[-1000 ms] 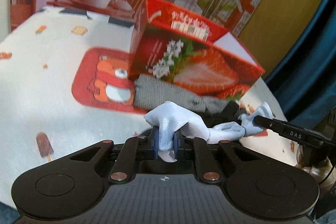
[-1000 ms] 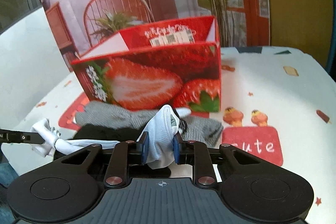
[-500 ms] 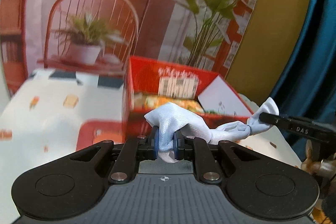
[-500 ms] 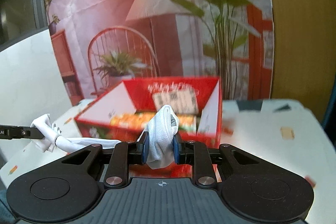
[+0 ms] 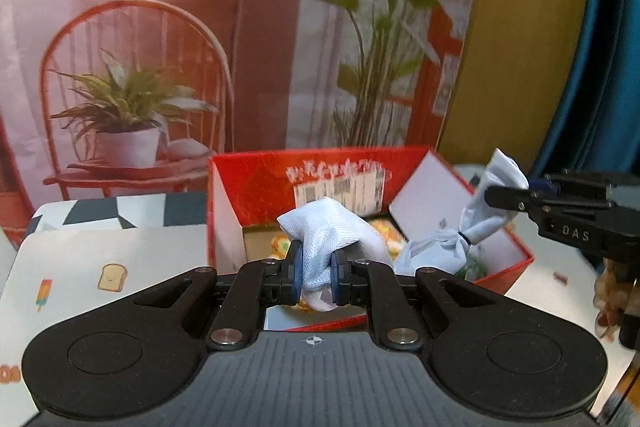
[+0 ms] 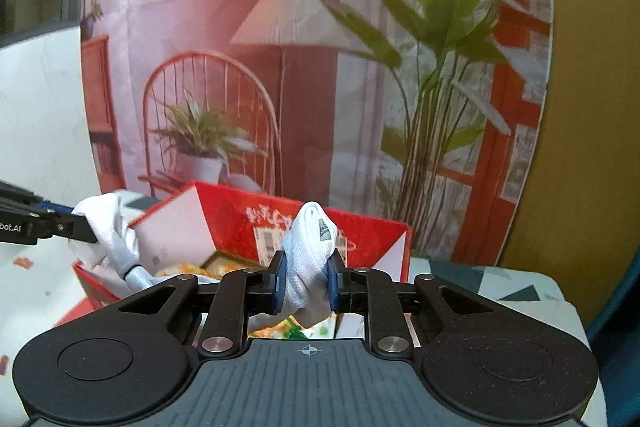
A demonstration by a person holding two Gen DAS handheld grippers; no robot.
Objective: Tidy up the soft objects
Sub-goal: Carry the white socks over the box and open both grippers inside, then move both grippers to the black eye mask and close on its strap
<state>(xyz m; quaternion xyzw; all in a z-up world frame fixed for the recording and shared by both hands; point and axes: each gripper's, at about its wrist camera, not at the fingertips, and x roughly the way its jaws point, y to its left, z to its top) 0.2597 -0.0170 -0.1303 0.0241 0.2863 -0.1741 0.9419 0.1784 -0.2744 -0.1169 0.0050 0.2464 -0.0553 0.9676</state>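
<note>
- A printed backdrop [image 5: 248, 39] showing a chair, a lamp and leafy plants fills the rear of both views, standing behind the worktop [image 5: 120, 259], whose pale cover carries small toast and ice-lolly prints.
- An open red box [image 5: 256, 183] with white flaps and a barcode label inside sits on the worktop, in front of the backdrop; colourful printed packaging shows at its bottom.
- A white sock [image 5: 332, 239], twisted into a rope along its middle, hangs stretched above the open box, its two ends held apart at either side.
- The left tool [image 5: 316, 275] has its blue pads pressed tight on one bunched end of the sock, above the near part of the box.
- The right tool [image 6: 306, 281] pinches the other bunched end in the same way; a small grey mark shows on the fabric there.
- From the left wrist view the right tool's black finger [image 5: 516, 199] sits at the far right, with sock fabric fanning out above it.
</note>
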